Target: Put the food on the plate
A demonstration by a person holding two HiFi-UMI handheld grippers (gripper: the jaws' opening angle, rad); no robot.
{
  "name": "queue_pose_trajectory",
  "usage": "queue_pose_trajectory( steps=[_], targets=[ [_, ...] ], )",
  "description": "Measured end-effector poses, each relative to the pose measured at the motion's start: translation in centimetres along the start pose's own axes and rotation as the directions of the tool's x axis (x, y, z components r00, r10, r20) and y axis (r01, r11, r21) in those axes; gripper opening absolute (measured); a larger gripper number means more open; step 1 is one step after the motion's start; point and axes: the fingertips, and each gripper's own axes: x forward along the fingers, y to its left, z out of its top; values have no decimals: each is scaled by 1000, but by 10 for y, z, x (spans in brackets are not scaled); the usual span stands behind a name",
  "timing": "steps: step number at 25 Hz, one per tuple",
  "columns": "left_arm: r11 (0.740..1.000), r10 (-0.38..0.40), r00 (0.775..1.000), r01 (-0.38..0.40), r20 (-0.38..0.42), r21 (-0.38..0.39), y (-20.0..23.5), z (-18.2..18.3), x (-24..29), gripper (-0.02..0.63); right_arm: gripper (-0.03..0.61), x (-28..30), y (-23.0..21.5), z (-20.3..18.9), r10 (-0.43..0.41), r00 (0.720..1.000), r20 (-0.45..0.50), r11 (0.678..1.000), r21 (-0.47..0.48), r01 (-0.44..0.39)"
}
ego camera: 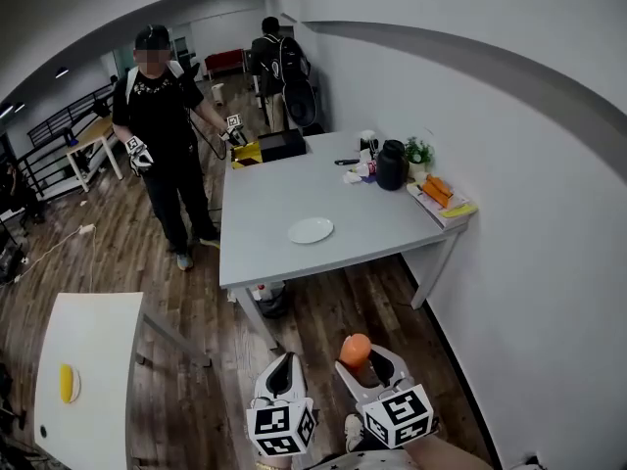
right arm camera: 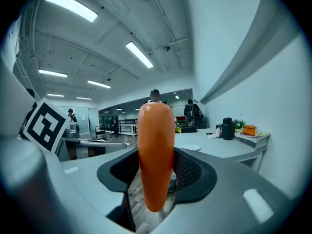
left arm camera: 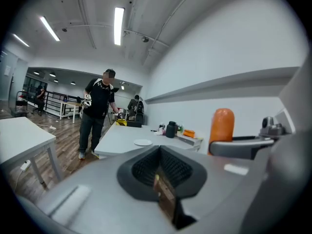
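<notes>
While over wood floor [ego camera: 328,311], apart from table [ego camera: 265,213], right gripper [ego camera: 365,361] tight on carrot [ego camera: 355,348], left gripper [ego camera: 282,364] jaws together.

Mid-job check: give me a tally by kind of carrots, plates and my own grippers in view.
Carrot: 1, held in the right gripper
White plate: 1, on the grey table
Grippers: 2, counting the left gripper
Total: 4

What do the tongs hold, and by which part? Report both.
The right tongs clamp the orange carrot upright by its lower half, and its rounded top sticks up above them. The left tongs are shut with nothing in them.
</notes>
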Motion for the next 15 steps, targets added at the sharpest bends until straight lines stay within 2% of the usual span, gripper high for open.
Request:
queue_pose_trajectory(
  steps=[7, 15],
  targets=[
    [999, 49, 999, -49, 15, -6, -6, 21, 84, 8, 215, 57, -63, 18, 65, 998, -4, 998, -15, -65],
    [995, 95, 995, -96, -17, -28, 8, 24, 162, 8, 215, 123, -127, 26, 84, 996, -26, 996, -1, -84]
  ],
)
